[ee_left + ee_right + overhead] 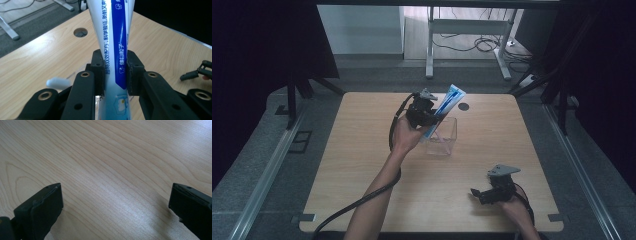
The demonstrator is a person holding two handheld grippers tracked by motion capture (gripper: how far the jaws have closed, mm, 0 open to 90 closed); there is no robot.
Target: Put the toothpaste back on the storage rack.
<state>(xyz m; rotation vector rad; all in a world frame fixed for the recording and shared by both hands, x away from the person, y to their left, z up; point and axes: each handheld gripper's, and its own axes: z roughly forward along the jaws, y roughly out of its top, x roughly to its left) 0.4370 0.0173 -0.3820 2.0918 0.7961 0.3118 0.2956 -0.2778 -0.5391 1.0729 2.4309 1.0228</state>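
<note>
Toothpaste tube (447, 102), white with blue stripes and blue printed characters, is held above the middle of the table, tilted so its flat crimped end points up and away from the person. Its lower part reaches down into a clear container.

Going from largest to smallest: a light wooden table (362, 165) with rounded corners takes up the centre of the high view, with a grey floor around it and dark curtains at both sides. Beyond the far edge stand the white legs of another piece of furniture with cables lying on the floor. A small round hole (463, 106) sits in the table near its far edge, just beyond the tube.

A clear, square-sided container (444, 137) stands upright on the table near the centre, just beside the person's left hand (404, 137).

The left tool (432, 116) is raised over the container and is clenched on the tube; in the left gripper view its two black pads press on either side of the tube (116, 50) about midway along its length. A small white cap-like object (58, 82) shows low behind the left jaw in that view; what it is cannot be told.

The right tool (477, 192) rests low near the table's near right corner, well apart from the container. In the right gripper view its jaws are spread wide apart with bare wood (112, 170) between them, grasping nothing.
</note>
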